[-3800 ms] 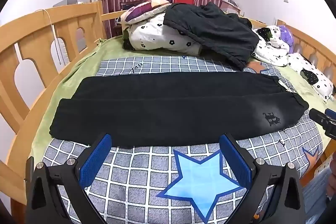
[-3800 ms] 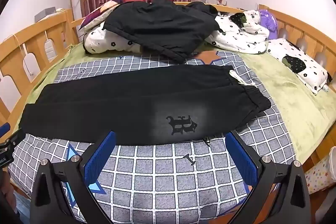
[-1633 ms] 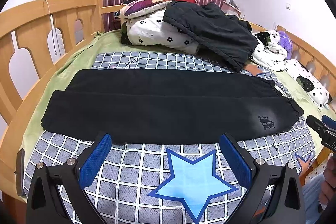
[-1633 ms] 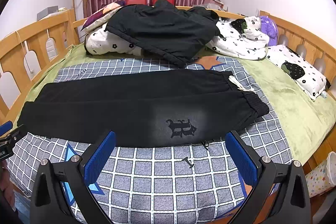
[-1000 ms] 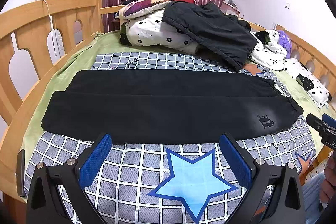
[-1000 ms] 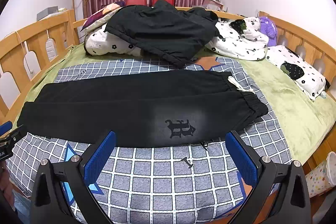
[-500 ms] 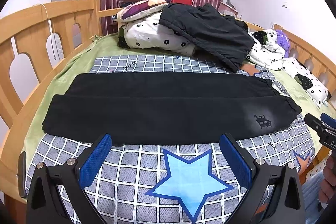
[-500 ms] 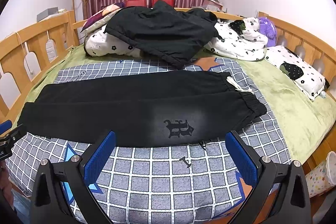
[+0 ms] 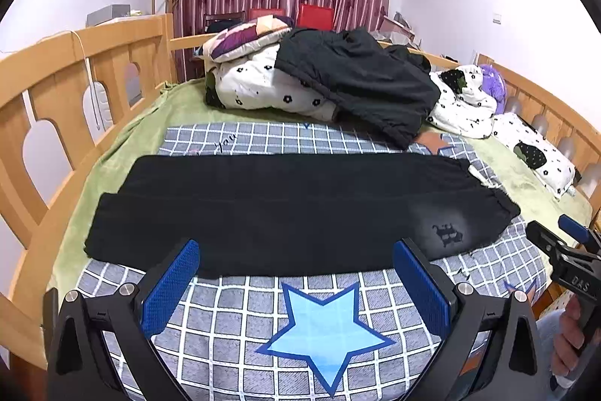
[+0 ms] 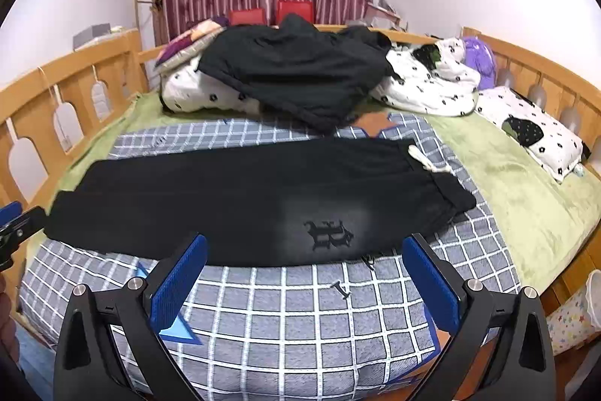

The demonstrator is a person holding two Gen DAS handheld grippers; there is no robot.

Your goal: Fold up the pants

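Black pants [image 9: 293, 209] lie flat across the checked blanket, folded lengthwise with one leg over the other, cuffs to the left and waistband to the right; they also show in the right wrist view [image 10: 255, 202], with an embroidered logo [image 10: 328, 235] near the waist. My left gripper [image 9: 296, 273] is open and empty, hovering just before the pants' near edge at mid-length. My right gripper [image 10: 304, 269] is open and empty, hovering before the near edge below the logo. The right gripper also shows in the left wrist view [image 9: 563, 247] by the waistband end.
A checked blanket with a blue star [image 9: 323, 329] covers the green bed sheet [image 10: 526, 190]. Piled bedding and a dark jacket [image 9: 353, 77] lie behind the pants. Wooden rails [image 9: 56, 93] run along both sides. A spotted pillow [image 10: 533, 134] lies at the right.
Both grippers have edged slightly closer to the pants' near edge; the pants have not moved and both grippers stay open.
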